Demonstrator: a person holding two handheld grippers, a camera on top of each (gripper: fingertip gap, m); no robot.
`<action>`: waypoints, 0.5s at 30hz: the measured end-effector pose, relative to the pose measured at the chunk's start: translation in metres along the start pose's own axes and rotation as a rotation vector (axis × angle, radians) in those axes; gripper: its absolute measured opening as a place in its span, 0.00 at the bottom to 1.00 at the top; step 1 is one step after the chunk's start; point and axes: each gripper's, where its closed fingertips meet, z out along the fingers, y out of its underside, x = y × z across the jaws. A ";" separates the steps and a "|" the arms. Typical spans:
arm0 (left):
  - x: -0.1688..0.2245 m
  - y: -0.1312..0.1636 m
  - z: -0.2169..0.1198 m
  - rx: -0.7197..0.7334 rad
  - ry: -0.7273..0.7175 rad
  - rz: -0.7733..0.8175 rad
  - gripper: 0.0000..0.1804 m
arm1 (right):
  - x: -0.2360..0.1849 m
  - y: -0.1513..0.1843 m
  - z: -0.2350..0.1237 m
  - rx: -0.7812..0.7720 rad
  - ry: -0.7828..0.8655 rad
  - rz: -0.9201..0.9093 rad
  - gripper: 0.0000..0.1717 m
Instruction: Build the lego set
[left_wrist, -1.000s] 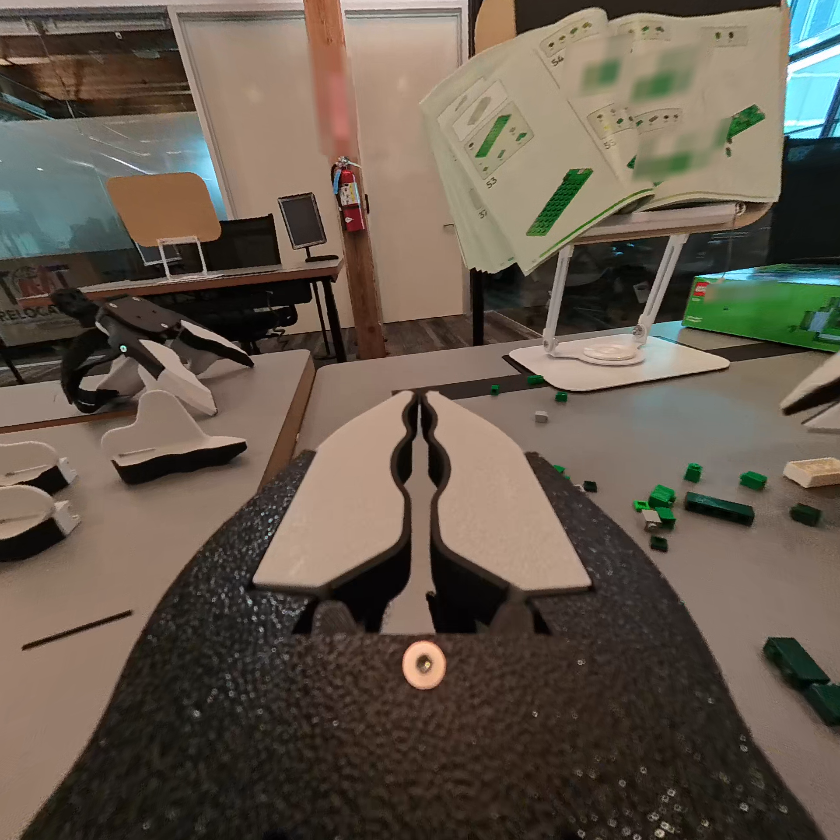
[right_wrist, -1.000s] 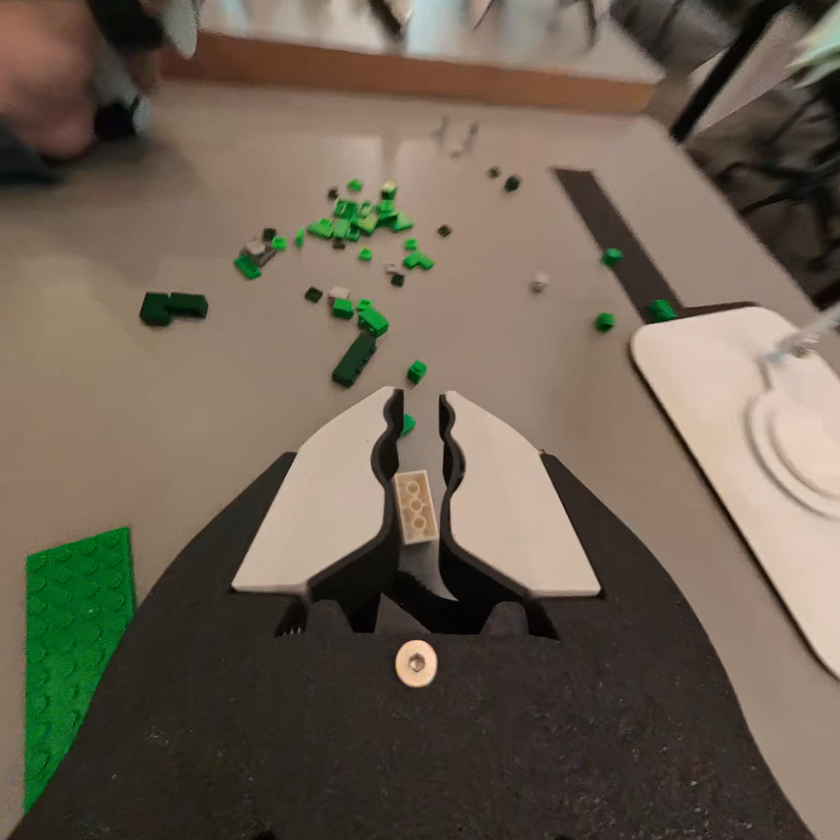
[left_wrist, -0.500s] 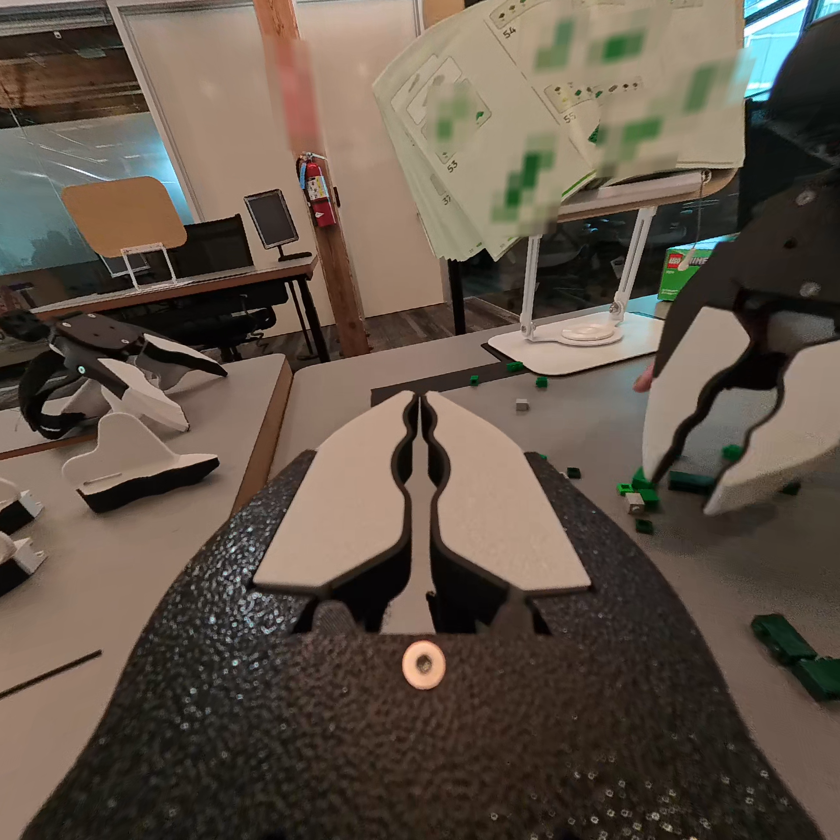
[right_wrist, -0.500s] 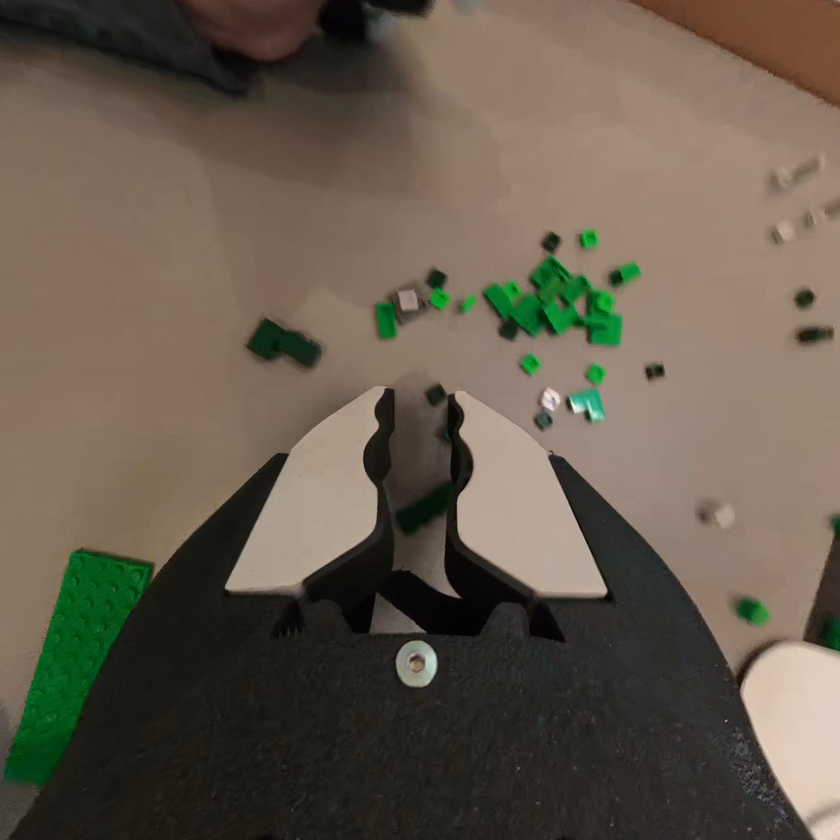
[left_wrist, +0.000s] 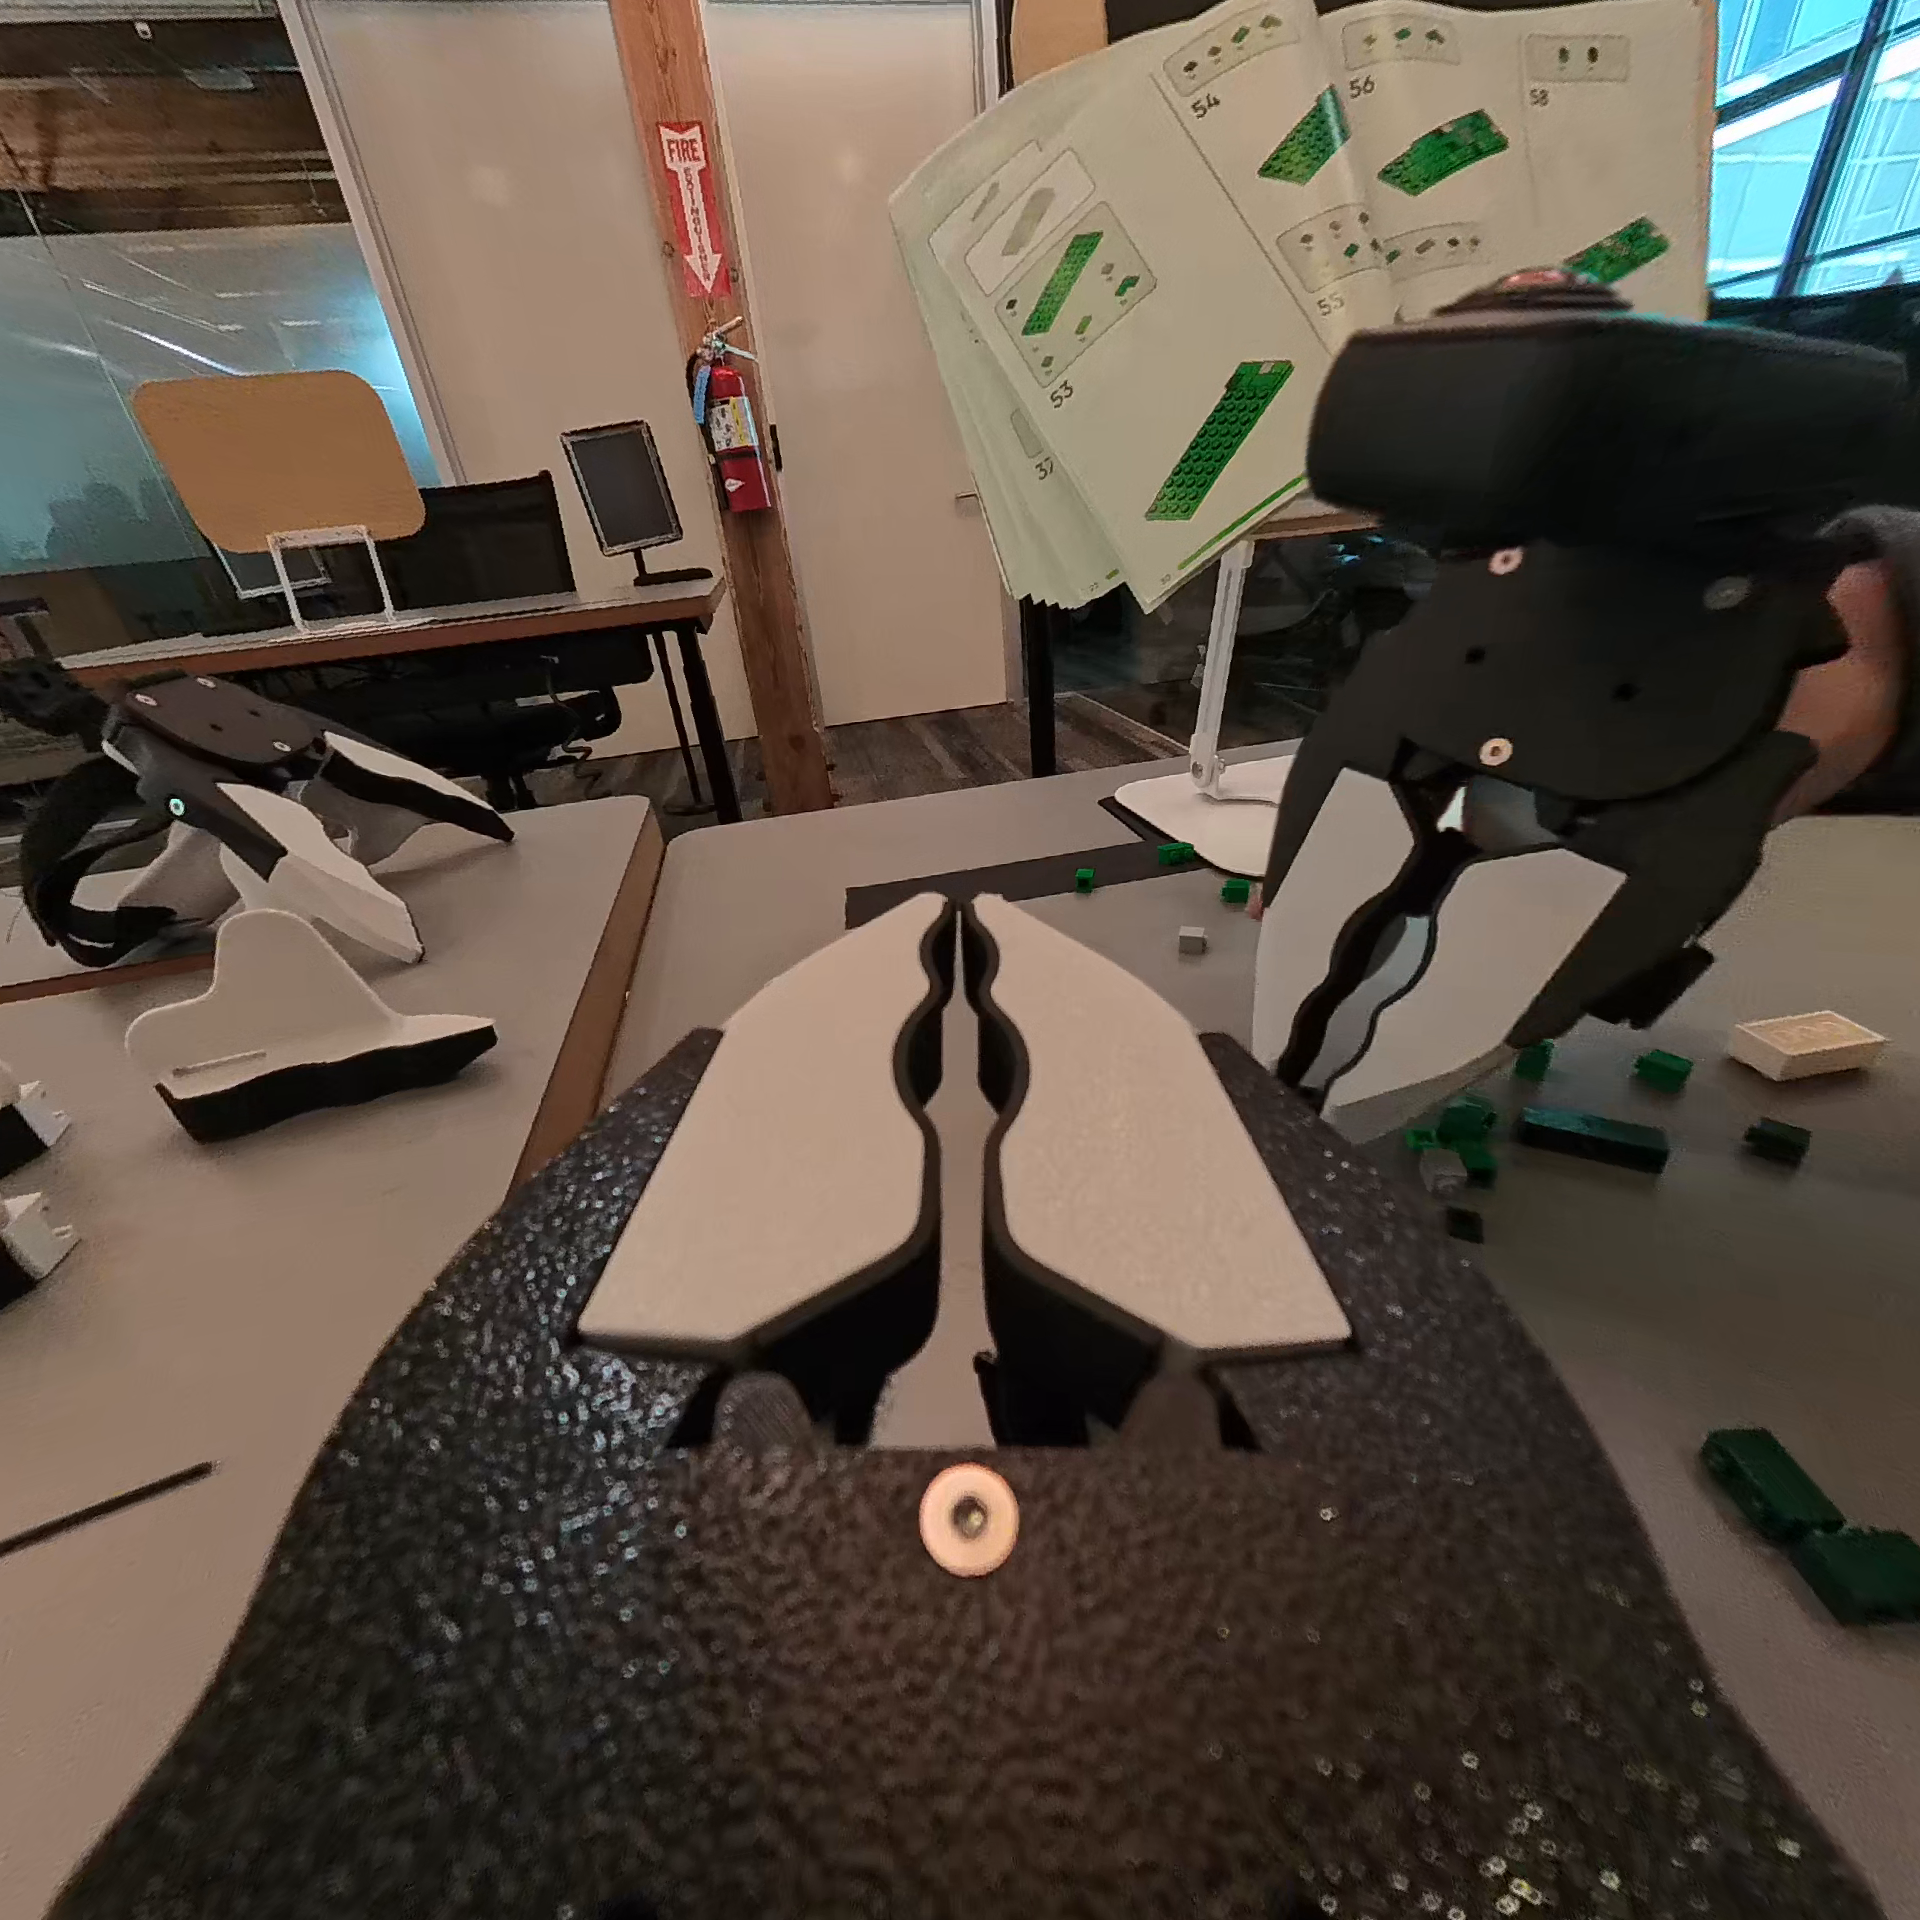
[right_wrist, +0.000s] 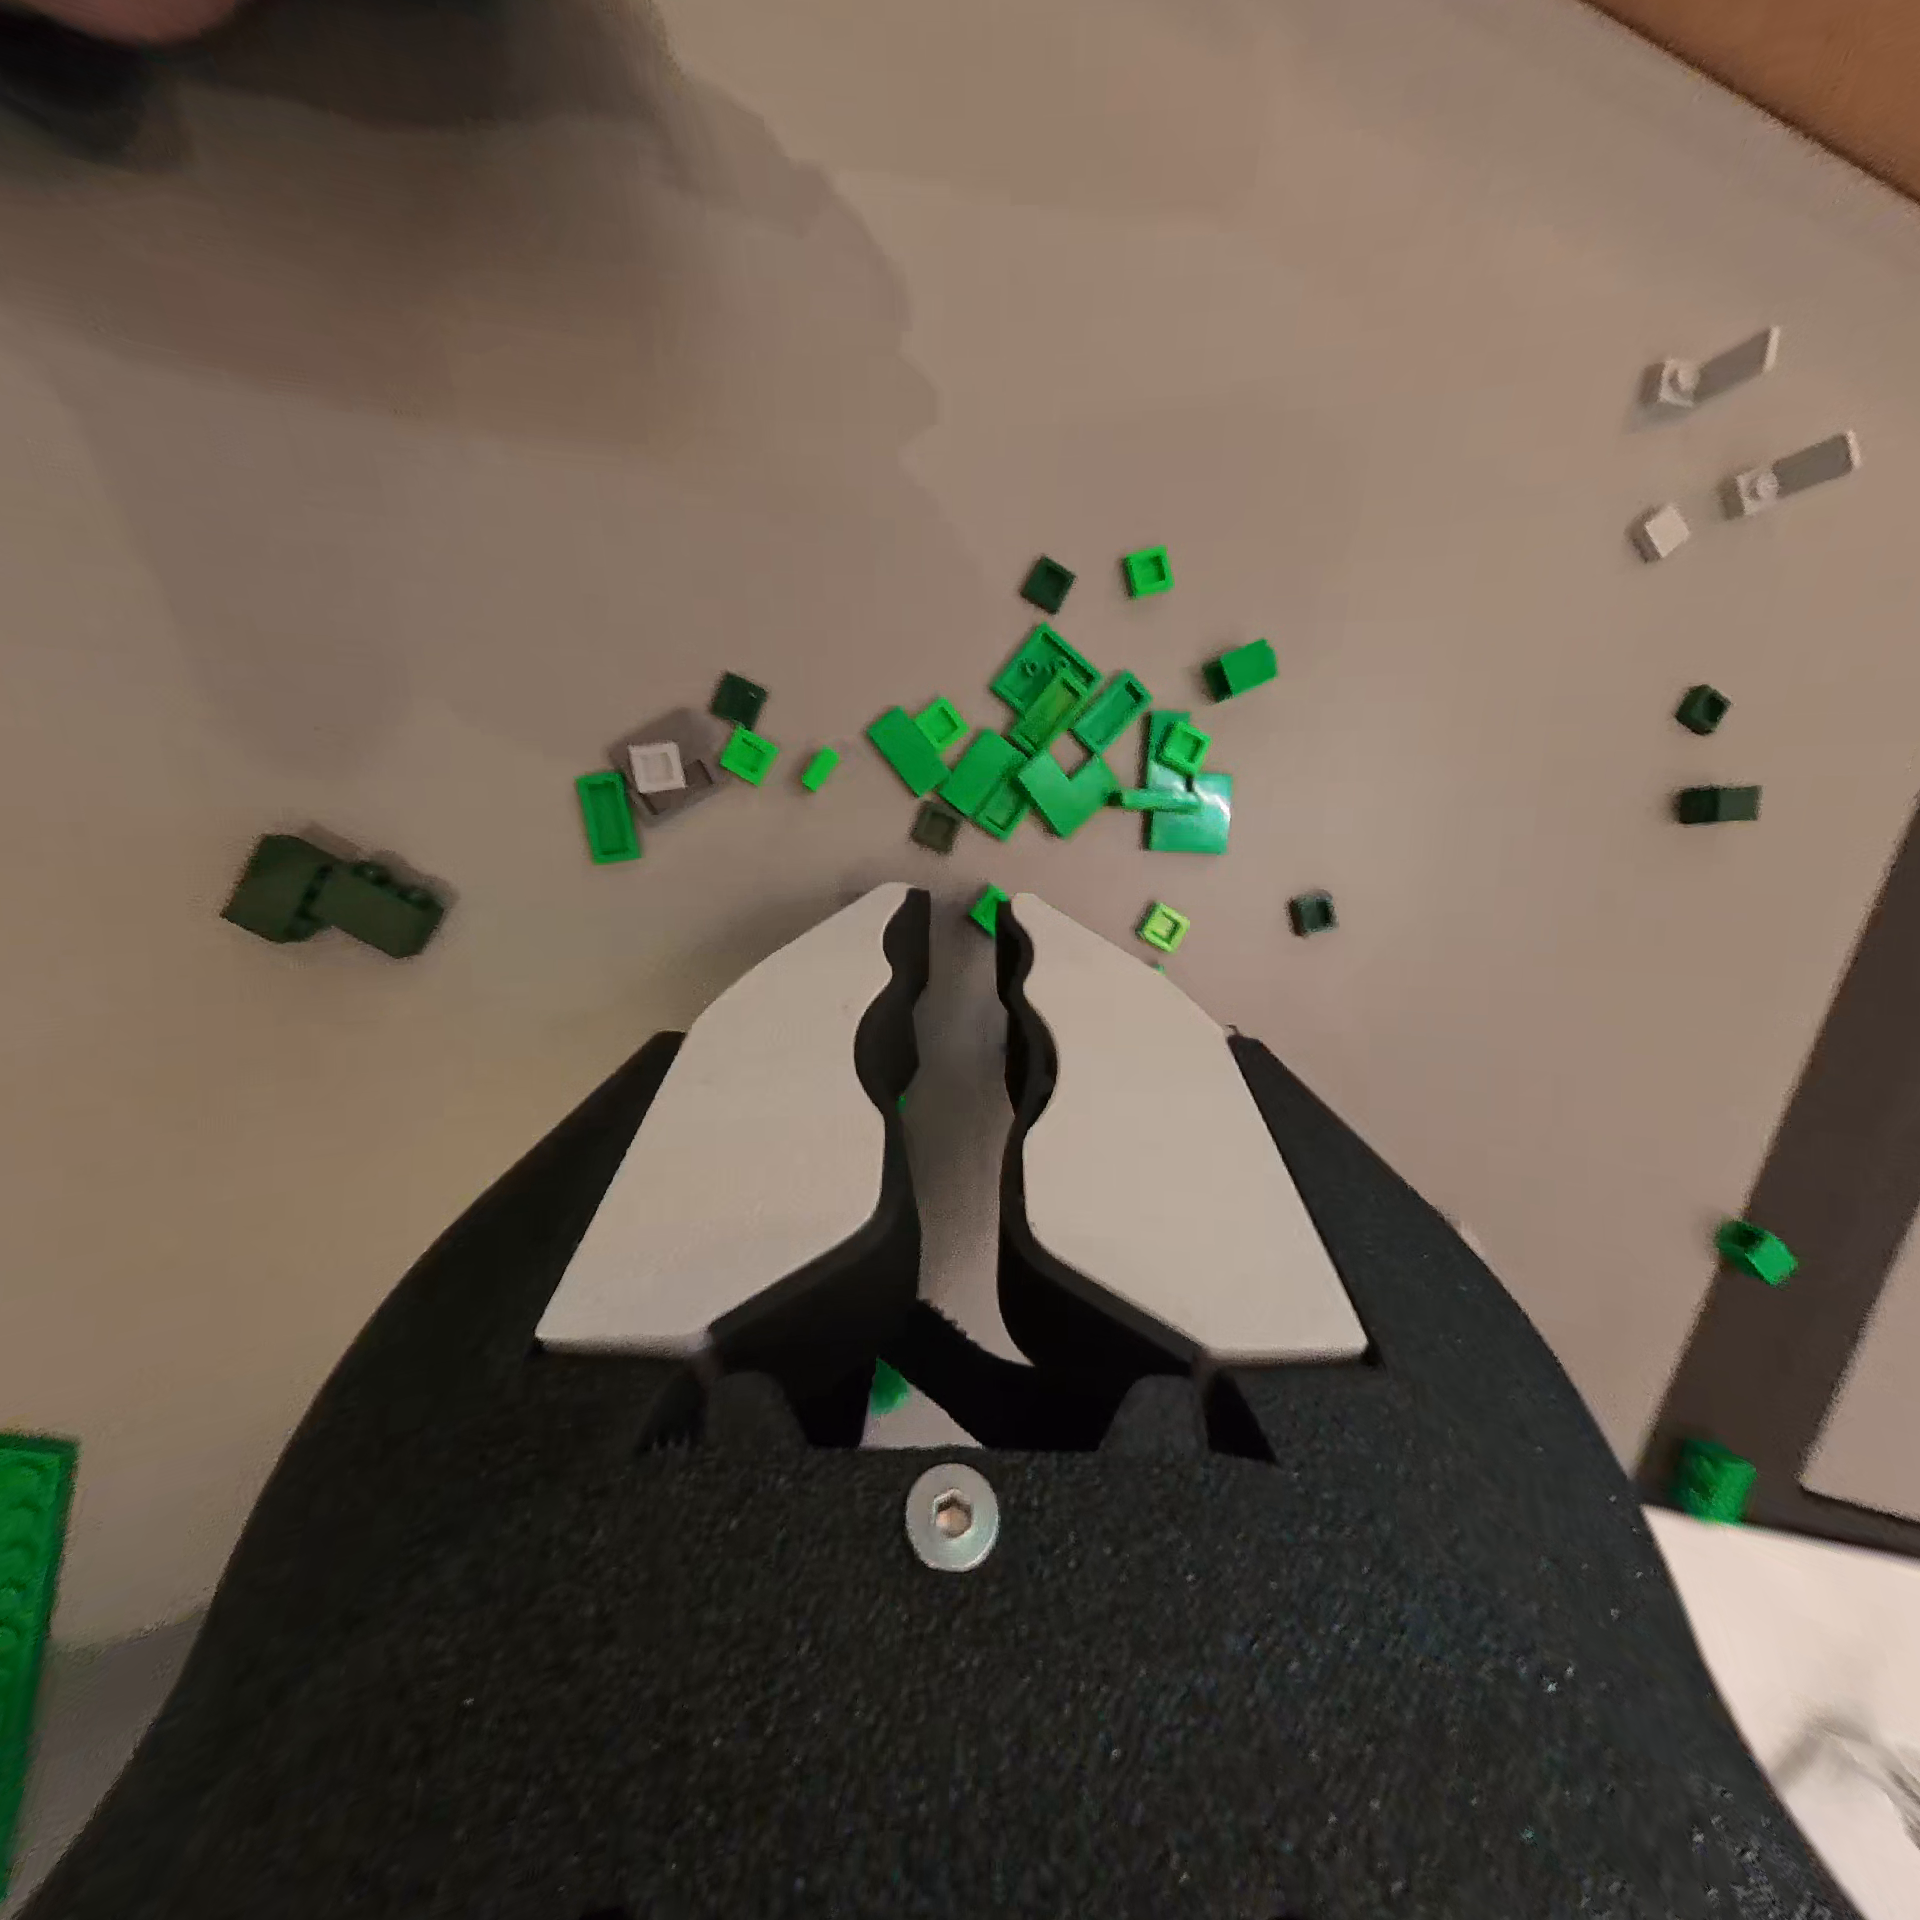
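Only the left wrist view shows the booklet (left_wrist: 1299, 260) on its stand and the left gripper (left_wrist: 958, 914), pinched together on nothing; the right wrist view shows the right gripper (right_wrist: 961, 914) narrowly parted above scattered green bricks (right_wrist: 1049, 748), gripping none.

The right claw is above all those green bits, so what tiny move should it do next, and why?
Probably nudge a little to its right and lower. The right claw is open with nothing in it, and a small green piece lies on the table just beside its right fingertip, not between the two. Centring first would let both fingers close on it.
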 end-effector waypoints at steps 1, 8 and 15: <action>0.000 0.000 0.000 0.000 0.001 0.001 0.00 | -0.004 -0.005 0.000 0.031 -0.032 0.007 0.07; -0.001 0.001 0.001 -0.002 0.001 -0.017 0.00 | -0.020 -0.020 0.009 0.085 -0.147 0.089 0.04; -0.002 0.001 0.001 -0.004 -0.001 -0.020 0.01 | -0.025 -0.021 0.013 0.070 -0.169 0.108 0.04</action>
